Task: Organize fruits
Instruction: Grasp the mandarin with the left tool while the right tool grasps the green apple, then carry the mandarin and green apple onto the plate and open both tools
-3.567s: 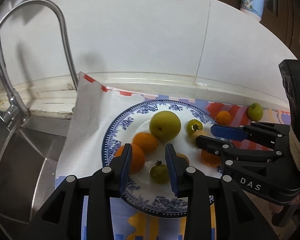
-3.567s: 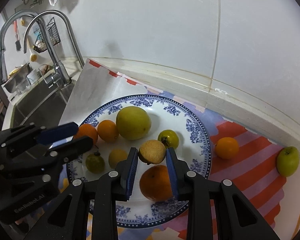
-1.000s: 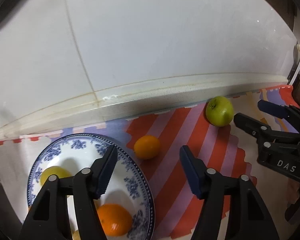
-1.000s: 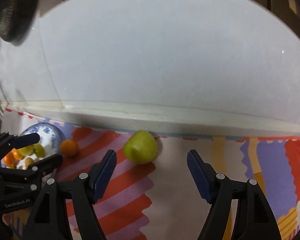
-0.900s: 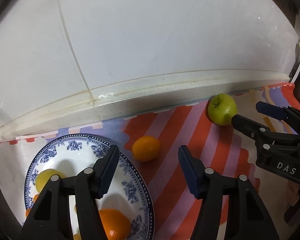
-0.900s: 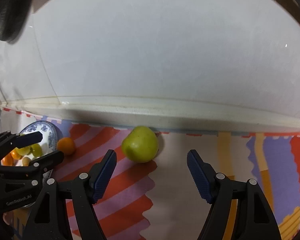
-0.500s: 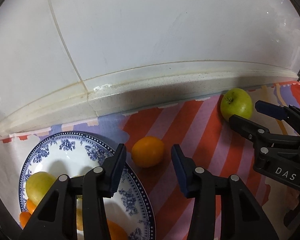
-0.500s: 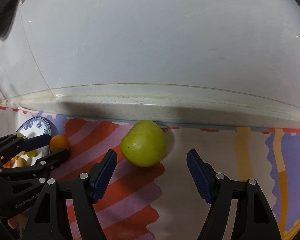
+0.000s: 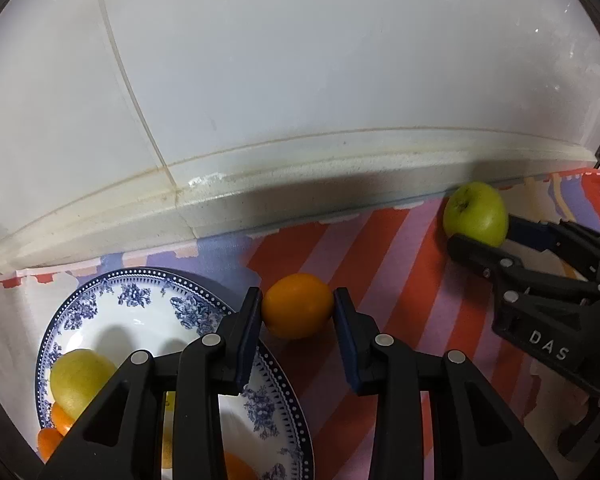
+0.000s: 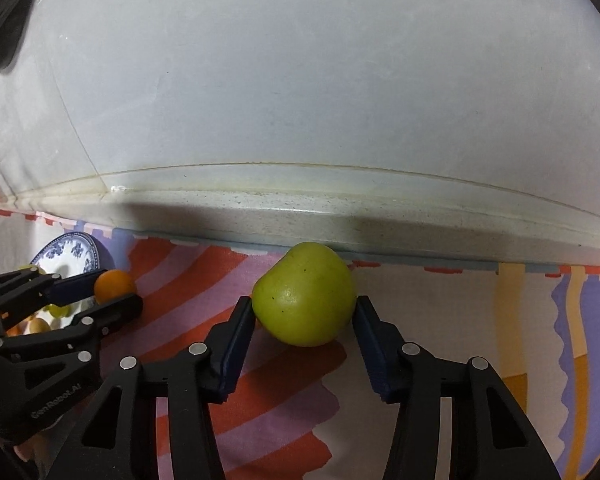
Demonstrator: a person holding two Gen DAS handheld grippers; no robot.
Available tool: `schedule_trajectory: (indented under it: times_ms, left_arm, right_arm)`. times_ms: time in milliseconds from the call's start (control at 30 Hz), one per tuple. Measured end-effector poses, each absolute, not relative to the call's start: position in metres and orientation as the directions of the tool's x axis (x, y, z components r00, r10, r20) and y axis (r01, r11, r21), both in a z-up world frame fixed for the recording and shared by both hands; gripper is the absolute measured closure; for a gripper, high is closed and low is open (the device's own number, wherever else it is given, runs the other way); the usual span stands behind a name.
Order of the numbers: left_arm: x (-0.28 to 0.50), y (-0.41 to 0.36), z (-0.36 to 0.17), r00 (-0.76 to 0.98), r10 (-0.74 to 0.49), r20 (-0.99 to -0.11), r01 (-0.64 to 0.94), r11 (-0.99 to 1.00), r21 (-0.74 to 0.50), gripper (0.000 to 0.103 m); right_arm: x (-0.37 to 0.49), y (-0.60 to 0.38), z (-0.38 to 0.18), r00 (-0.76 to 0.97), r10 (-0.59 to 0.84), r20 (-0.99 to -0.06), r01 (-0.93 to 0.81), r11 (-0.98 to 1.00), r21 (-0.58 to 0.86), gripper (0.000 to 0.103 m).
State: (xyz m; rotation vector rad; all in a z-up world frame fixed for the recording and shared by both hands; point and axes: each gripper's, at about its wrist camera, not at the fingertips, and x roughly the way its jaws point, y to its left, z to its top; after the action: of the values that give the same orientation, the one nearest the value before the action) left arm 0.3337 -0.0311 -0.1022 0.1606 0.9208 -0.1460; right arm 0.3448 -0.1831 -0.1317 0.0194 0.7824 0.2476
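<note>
Left hand-held gripper (image 9: pixel 296 316), jaws just closing, pads touching the orange (image 9: pixel 297 310) on the striped mat (image 9: pixel 400 280) beside the plate (image 9: pixel 204 304); right hand-held gripper (image 10: pixel 305 320), likewise closing, clasps the green apple (image 10: pixel 305 294) near the wall.

place: home kitchen | wall: white tiled wall (image 9: pixel 300 80) with a grout seam is seen at the far side | tabletop: a pale upstand (image 10: pixel 340 216) is seen along its far edge | cover: striped, colourful mat (image 9: pixel 400 280) | tableware: blue-and-white plate (image 9: pixel 148 300) holding fruit, near left
</note>
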Motion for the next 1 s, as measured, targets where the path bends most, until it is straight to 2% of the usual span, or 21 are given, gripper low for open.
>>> schedule_trajectory:
  times_ms: [467, 1000]
  left_arm:
    - [0.289, -0.017, -0.058, 0.677, -0.136, -0.723, 0.208, 0.978, 0.011, 0.067]
    - [0.229, 0.008, 0.003, 0.785, -0.154, -0.601, 0.166, 0.985, -0.035, 0.068]
  right_arm:
    - [0.304, -0.186, -0.089, 0.734, 0.286, -0.616, -0.26, 0.956, 0.134, 0.052]
    - [0.238, -0.16, -0.025, 0.786, 0.348, -0.511, -0.352, 0.931, 0.092, 0.052]
